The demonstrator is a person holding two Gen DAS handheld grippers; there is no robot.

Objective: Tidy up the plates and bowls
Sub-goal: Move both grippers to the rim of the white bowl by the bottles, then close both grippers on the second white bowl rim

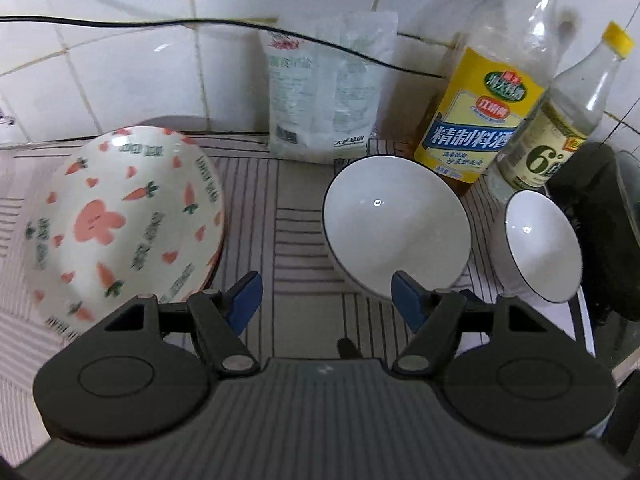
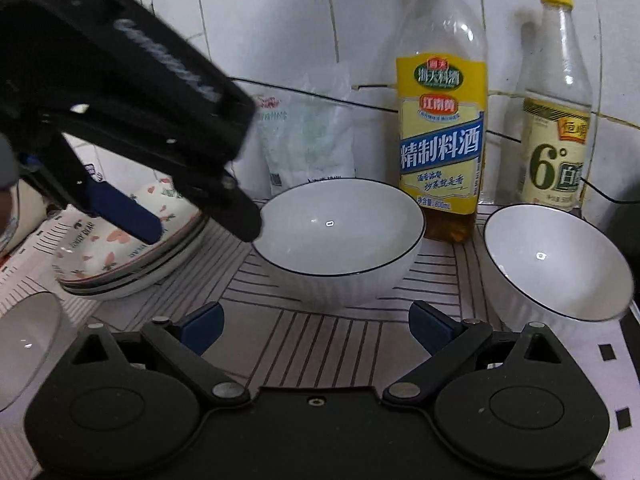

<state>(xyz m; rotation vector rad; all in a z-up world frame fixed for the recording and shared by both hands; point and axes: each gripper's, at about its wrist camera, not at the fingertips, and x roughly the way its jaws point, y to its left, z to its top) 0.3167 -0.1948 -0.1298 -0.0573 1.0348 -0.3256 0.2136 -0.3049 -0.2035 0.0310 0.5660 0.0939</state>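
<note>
Between grabs: both tongs spread and empty, lining up on the white bowls.

Nearest, right tongs point(image 2: 316, 326) spread wide, nothing between the pads, low over the striped surface point(image 2: 320, 344). Left tongs point(image 1: 326, 300) likewise spread, empty, angled down between carrot plate stack point(image 1: 124, 220) and middle white bowl point(image 1: 396, 224). Just behind, second white bowl point(image 2: 556, 264) off to the right, apart from the first; third bowl point(image 2: 28, 340) at left edge. Next, probably: pinch one bowl rim, lift clear, nest into the other. Far back: salt bag point(image 1: 328, 84), cooking wine bottle point(image 2: 440, 128), vinegar bottle point(image 2: 560, 120) along the tiled wall — tip risk.
</note>
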